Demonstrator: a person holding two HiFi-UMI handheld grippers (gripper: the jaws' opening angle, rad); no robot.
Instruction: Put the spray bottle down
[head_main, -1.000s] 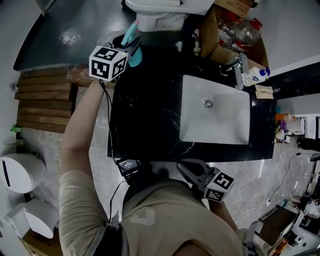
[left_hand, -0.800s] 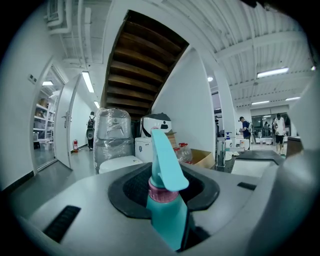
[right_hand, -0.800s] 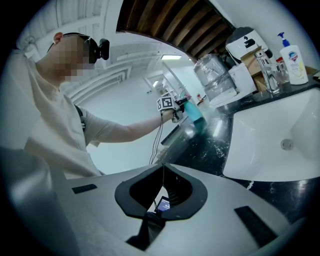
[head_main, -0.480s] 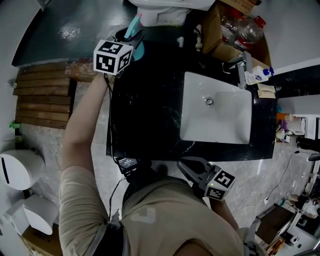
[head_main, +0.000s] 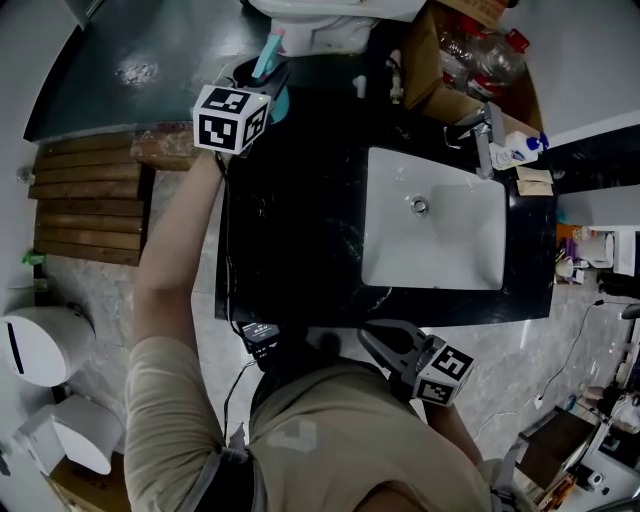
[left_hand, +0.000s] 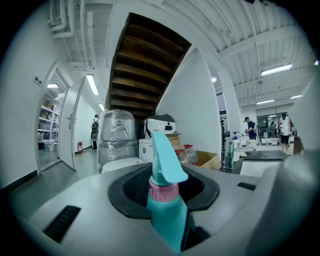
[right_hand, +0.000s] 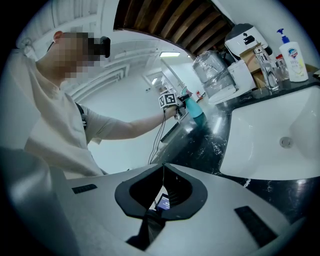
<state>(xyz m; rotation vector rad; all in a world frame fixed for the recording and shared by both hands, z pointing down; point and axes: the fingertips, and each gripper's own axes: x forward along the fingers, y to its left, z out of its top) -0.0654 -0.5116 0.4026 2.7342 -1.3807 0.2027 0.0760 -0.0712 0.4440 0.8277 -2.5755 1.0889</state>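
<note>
A teal spray bottle (head_main: 267, 58) with a pink collar stands upright over the far left corner of the black counter (head_main: 290, 230). My left gripper (head_main: 272, 92) is shut on its body. In the left gripper view the spray bottle (left_hand: 167, 210) fills the gap between the jaws, nozzle up. I cannot tell whether its base touches the counter. The right gripper view shows the spray bottle (right_hand: 194, 111) far off, past the sink. My right gripper (head_main: 385, 345) hangs at the counter's near edge by my body; its jaws are shut and hold nothing, as the right gripper (right_hand: 162, 167) shows in its own view.
A white sink (head_main: 440, 270) is set in the counter's right half, with a faucet (head_main: 483, 135) and a soap bottle (head_main: 515, 150) behind it. A white toilet (head_main: 330, 15) and a cardboard box (head_main: 450, 100) of plastic bottles stand beyond the counter. Wooden slats (head_main: 90, 200) lie on the floor to the left.
My left gripper with the spray bottle has drifted slightly to the right at the counter's far corner. The right gripper has stayed where it was.
</note>
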